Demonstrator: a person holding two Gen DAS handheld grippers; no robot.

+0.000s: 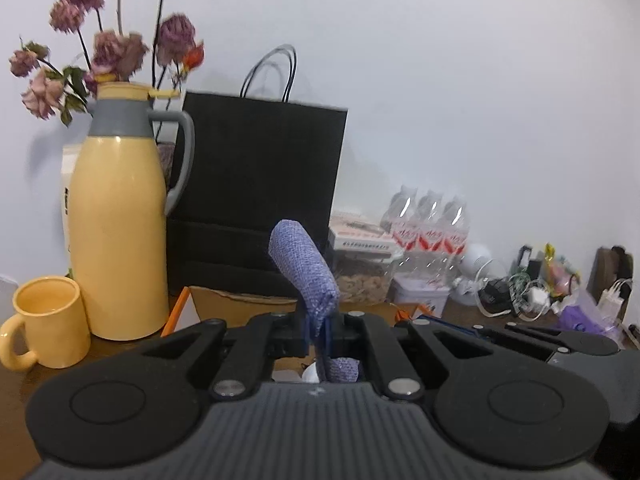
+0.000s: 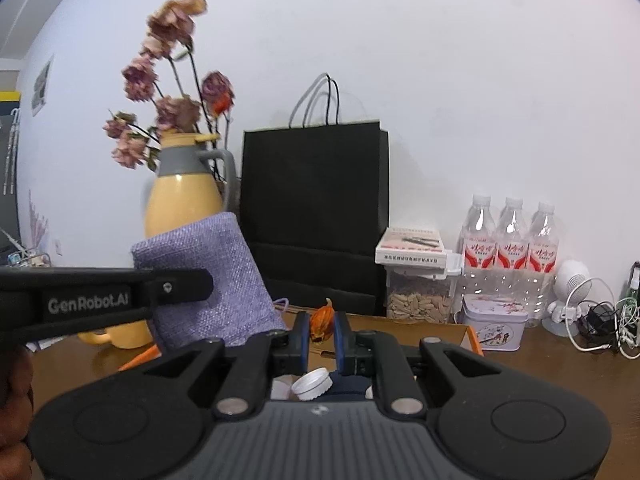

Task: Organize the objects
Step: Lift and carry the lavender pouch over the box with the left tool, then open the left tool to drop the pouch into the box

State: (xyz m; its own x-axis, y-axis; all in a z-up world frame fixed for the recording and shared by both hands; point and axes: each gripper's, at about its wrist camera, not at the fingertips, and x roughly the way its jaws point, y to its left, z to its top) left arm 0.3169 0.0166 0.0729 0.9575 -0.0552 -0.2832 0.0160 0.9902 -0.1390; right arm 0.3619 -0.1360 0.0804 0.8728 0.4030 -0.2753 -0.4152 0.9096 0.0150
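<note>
While the left tool pinches the purple pouch, the right tool clamps an orange object.

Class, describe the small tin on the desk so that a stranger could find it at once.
Start at the black paper bag against the wall and move right past the clear seed container. In front of the three water bottles sits the tin. Unlike its clear plastic neighbours, it is opaque, squat and boxy, pale with a pink floral print.
</note>
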